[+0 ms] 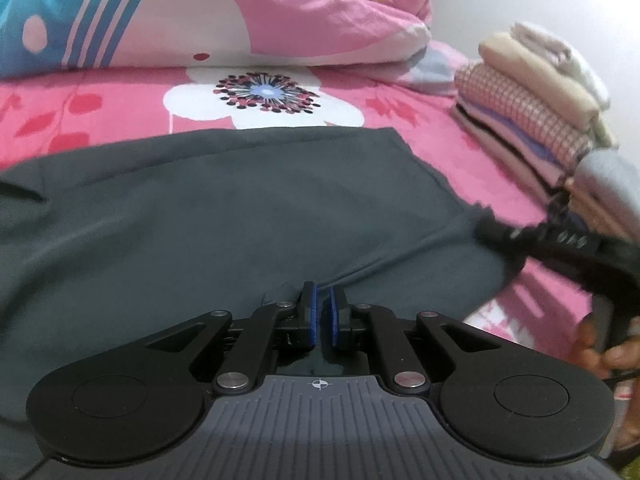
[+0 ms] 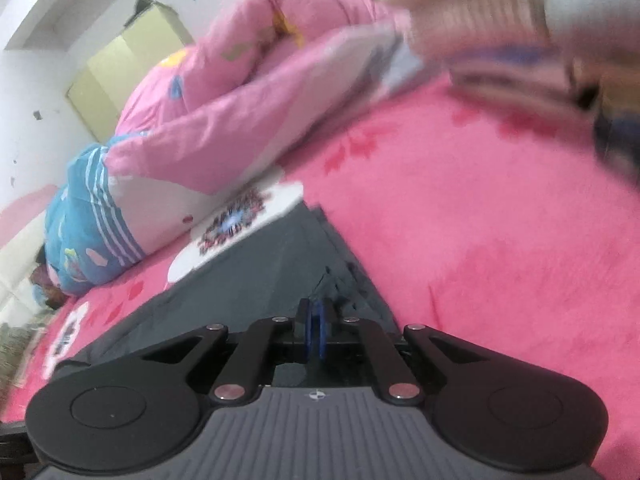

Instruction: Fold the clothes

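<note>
A dark grey garment lies spread on the pink flowered bedsheet. My left gripper sits low over its near part, pads almost together, with a taut crease of the cloth running up into them. In the left wrist view my right gripper is blurred and pinches the garment's right edge, with a person's hand behind it. In the right wrist view the right gripper is shut, a small peak of the grey garment rising at its tips.
A stack of folded clothes stands on the sheet to the right and shows blurred in the right wrist view. A bunched pink and blue quilt fills the far side of the bed. A pale cabinet stands by the wall.
</note>
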A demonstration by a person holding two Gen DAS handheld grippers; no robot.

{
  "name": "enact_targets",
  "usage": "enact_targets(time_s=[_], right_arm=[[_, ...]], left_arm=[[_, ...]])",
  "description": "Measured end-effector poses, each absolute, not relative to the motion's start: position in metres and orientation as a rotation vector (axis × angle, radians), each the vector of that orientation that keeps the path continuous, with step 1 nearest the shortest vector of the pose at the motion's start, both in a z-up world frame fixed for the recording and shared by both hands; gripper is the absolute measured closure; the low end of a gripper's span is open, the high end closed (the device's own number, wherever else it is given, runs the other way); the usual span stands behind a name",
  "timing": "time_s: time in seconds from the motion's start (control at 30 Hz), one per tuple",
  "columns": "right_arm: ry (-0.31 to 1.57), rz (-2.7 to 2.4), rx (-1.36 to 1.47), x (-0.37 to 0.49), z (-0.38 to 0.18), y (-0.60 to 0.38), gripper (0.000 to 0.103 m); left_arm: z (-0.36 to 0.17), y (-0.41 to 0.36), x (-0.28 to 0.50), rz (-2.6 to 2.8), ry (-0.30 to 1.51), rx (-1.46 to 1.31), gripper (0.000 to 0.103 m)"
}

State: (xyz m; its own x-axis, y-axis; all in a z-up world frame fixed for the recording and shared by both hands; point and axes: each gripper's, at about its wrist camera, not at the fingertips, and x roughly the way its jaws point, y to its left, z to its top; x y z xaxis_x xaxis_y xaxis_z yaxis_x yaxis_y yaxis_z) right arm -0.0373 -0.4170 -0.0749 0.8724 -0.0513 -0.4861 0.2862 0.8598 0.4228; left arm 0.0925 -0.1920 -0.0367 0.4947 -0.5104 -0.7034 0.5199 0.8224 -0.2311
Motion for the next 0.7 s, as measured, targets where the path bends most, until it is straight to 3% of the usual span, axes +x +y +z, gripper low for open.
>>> enact_targets(time_s=[0.13,0.3,0.43,0.53,0.63,0.7], right_arm=[[0.496,-0.238,0.445,-0.035,-0.075,-0.412,0.098],[0.502,-0.290,0.588,-0.045,-0.081,-0.432,0.097],[0.487,-0.282,0.722,-0.066,-0.075,-0.441,0.071],[0.515,-0.232,0.830,-0.079,-0.075,-0.442,0.067],[0.558,-0.154,0.900,-0.084,-0.077,-0.432,0.056],[0.600,-0.112,0.930,-0.082,-0.080,-0.423,0.055]], left_arm=[[-0.034,-0.201,0.087,-0.599,0.834,0.086,0.095],[-0.033,-0.207,0.084,-0.583,0.823,0.138,0.094],[-0.033,-0.209,0.082,-0.575,0.819,0.158,0.094],[-0.033,-0.210,0.082,-0.570,0.819,0.162,0.094],[-0.033,-0.211,0.082,-0.568,0.817,0.170,0.094],[-0.033,-0.212,0.082,-0.567,0.817,0.174,0.094]])
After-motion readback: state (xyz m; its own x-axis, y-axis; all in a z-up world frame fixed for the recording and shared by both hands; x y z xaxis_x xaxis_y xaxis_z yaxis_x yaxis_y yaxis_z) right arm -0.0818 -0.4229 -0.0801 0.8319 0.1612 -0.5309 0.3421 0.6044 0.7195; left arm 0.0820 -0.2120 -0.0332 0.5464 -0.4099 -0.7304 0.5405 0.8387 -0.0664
